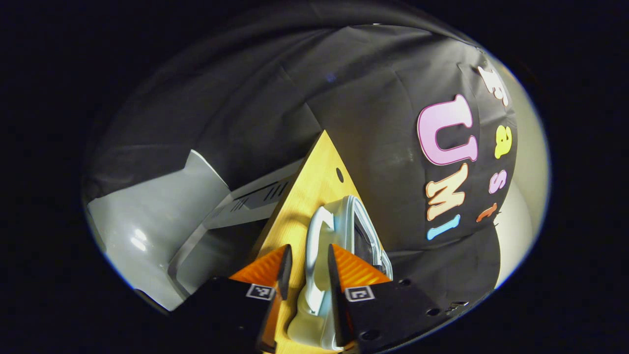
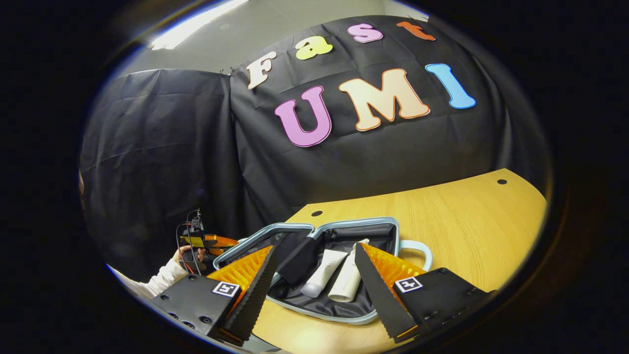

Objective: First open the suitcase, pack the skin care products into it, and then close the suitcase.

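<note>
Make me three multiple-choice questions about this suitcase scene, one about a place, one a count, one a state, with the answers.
1. Where do the tubes lie?
A. inside the suitcase
B. on the bare table
C. between the right gripper fingers

2. How many tubes are there?
A. one
B. two
C. four

3. The suitcase is:
A. zipped shut
B. open
C. standing upright

Answers:
1 A, they rest on its dark lining.
2 B, two pale tubes lie side by side.
3 B, the lining shows, lid laid back.

two tubes (image 2: 334, 275) side by side in open suitcase (image 2: 344, 307), suitcase on table (image 2: 457, 221)
</note>
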